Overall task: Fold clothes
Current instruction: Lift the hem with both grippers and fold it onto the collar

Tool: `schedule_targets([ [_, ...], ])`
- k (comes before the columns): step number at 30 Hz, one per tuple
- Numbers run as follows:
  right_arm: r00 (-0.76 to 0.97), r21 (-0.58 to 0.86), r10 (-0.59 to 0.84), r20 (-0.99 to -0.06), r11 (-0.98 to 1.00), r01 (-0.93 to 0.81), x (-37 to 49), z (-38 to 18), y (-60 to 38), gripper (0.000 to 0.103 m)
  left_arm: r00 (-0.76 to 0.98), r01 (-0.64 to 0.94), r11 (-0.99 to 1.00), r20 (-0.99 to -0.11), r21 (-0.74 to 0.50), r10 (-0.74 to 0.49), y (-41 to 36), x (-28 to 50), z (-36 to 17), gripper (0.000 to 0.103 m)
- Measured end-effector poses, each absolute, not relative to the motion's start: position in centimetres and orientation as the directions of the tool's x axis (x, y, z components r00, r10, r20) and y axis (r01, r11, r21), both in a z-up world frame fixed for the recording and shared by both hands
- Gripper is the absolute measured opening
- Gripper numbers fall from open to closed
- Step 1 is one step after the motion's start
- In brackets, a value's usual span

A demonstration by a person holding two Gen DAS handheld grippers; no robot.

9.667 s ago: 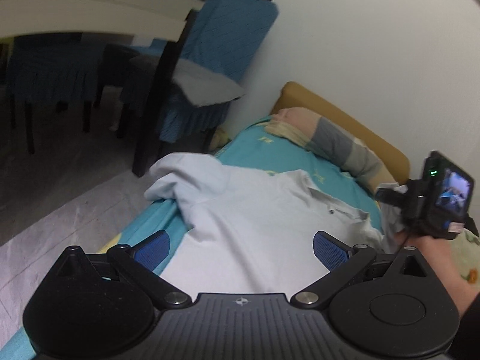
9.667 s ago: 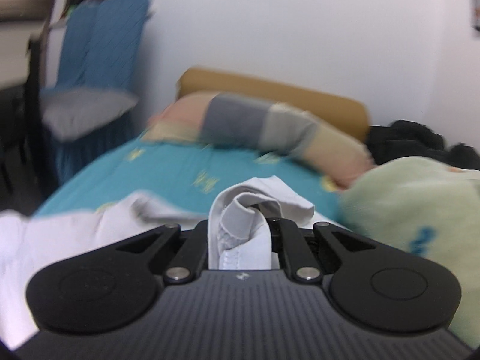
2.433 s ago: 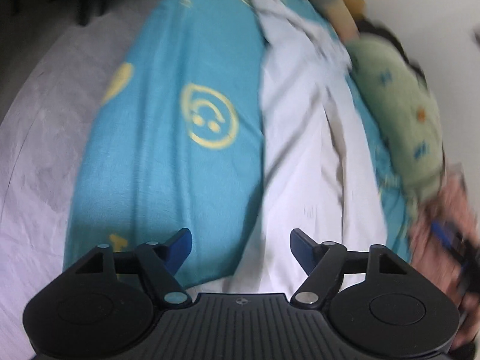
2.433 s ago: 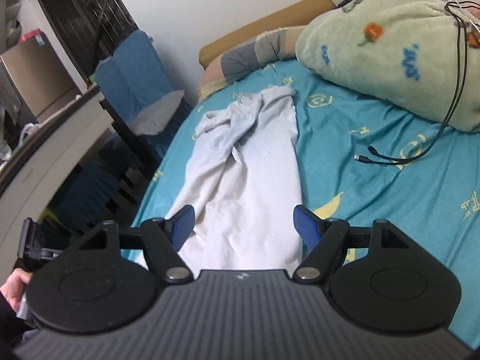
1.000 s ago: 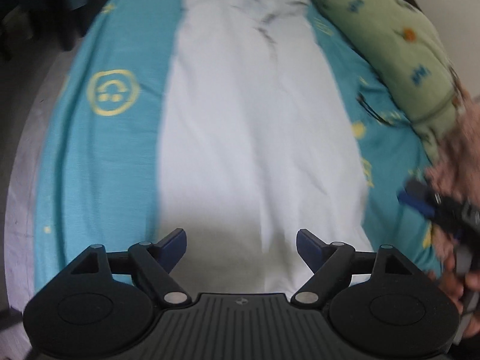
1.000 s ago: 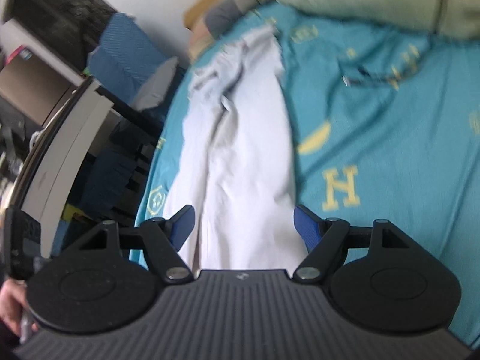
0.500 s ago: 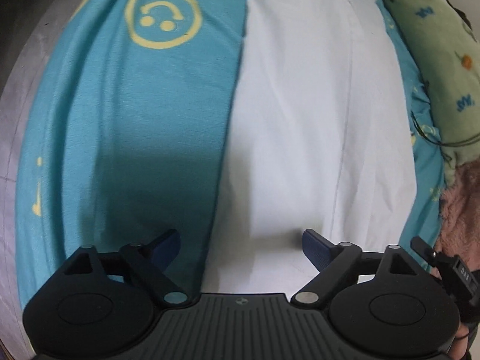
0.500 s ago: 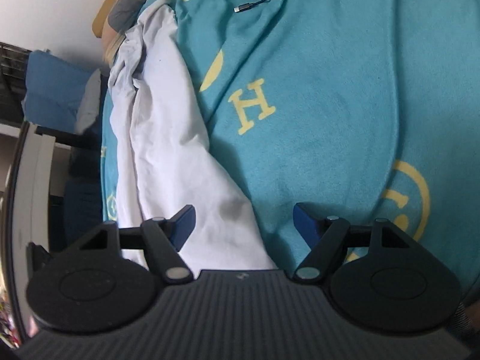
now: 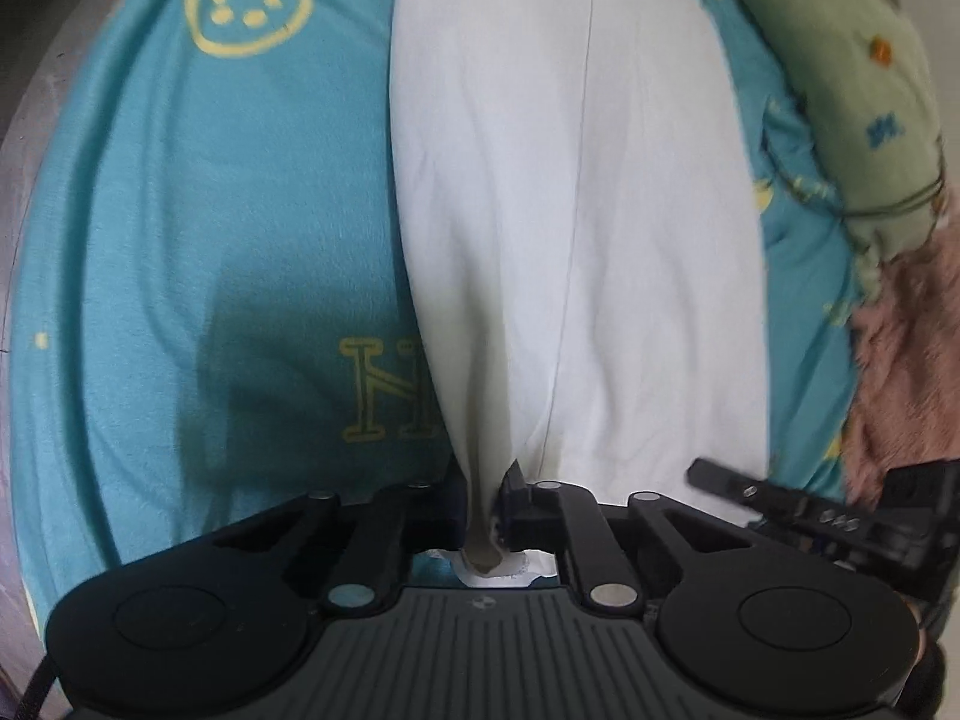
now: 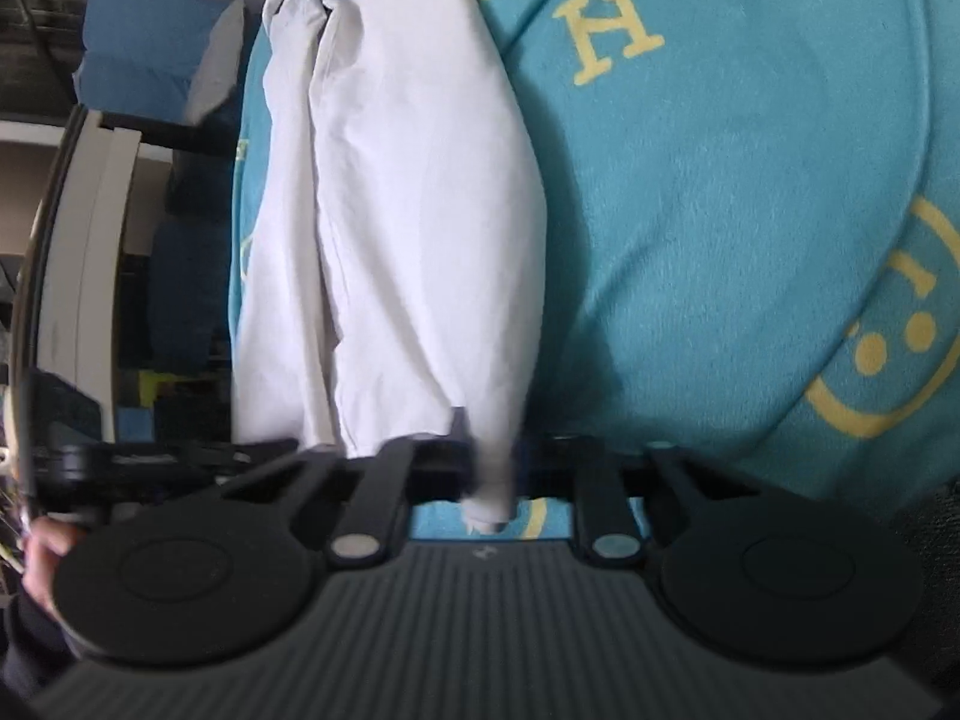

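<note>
Both my grippers, spread wide a moment ago, now pinch the white shirt (image 9: 576, 228) hem: left gripper (image 9: 489, 516) and right gripper (image 10: 495, 480) clamp it on the teal bedsheet (image 9: 210, 252), ready for lifting into a lengthwise fold.

A teal bedsheet (image 9: 198, 228) printed with yellow smiley faces and letters fills most of both views. Along the right edge of the left wrist view a pale green blanket (image 9: 852, 78) with small blue and orange motifs lies bunched, with a fuzzy pink fabric (image 9: 900, 360) just below it. At the upper left of the right wrist view stands a blue-covered chair (image 10: 144, 60) with a grey cushion (image 10: 219, 66), beside a pale table edge (image 10: 84, 252).
</note>
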State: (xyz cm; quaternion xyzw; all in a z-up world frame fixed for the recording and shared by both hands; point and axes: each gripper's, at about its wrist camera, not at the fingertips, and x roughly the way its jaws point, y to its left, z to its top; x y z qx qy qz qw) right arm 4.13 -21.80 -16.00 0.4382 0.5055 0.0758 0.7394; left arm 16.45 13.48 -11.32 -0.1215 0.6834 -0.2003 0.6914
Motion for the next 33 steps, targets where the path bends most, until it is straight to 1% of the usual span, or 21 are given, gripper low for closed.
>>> schedule_targets([
  [2, 0.52, 0.743, 0.551, -0.653, 0.601, 0.295, 4.4, -13.8, -22.4, 0.01, 0.061, 0.091, 0.866, -0.865, -0.492, -0.497, 14.3, 16.3, -8.4, 0.009],
  [6, 0.599, 0.773, 0.542, -0.589, 0.595, 0.221, 5.1, -9.3, -23.6, 0.01, 0.239, 0.076, 0.796, -0.764, -0.601, -0.6, 14.8, 16.1, -1.2, 0.009],
  [10, 0.703, 0.789, 0.503, -0.502, 0.599, 0.134, 4.9, -2.6, -25.6, 0.009, 0.365, 0.084, 0.717, -0.648, -0.692, -0.669, 13.8, 13.9, 5.8, 0.008],
  [12, 0.741, 0.784, 0.483, -0.466, 0.613, 0.094, 4.5, 0.5, -26.2, 0.009, 0.404, 0.089, 0.687, -0.605, -0.721, -0.686, 13.4, 12.5, 8.1, 0.008],
  [14, 0.765, 0.771, 0.464, -0.447, 0.634, 0.066, 3.6, 2.7, -26.5, 0.009, 0.425, 0.091, 0.665, -0.575, -0.741, -0.699, 13.2, 10.7, 9.2, 0.008],
  [17, 0.78, 0.758, 0.447, -0.437, 0.651, 0.052, 0.9, 3.9, -26.9, 0.009, 0.425, 0.075, 0.643, -0.559, -0.762, -0.712, 13.3, 7.1, 8.5, 0.008],
  [21, 0.772, 0.751, 0.444, -0.456, 0.657, 0.065, -4.3, 2.1, -26.8, 0.009, 0.409, 0.032, 0.628, -0.563, -0.778, -0.718, 14.2, 1.5, 4.1, 0.008],
  [25, 0.755, 0.764, 0.44, -0.486, 0.633, 0.123, -9.4, -0.9, -26.4, 0.007, 0.373, -0.041, 0.603, -0.573, -0.796, -0.73, 15.2, -2.3, -0.6, 0.008],
  [28, 0.749, 0.773, 0.439, -0.497, 0.616, 0.152, -10.5, -2.5, -26.6, 0.007, 0.364, -0.073, 0.595, -0.576, -0.801, -0.731, 15.6, -2.6, -2.5, 0.008],
  [33, 0.755, 0.769, 0.422, -0.503, 0.617, 0.167, -6.4, -2.8, -27.1, 0.007, 0.388, -0.08, 0.595, -0.575, -0.8, -0.721, 15.3, 1.3, -3.0, 0.008],
])
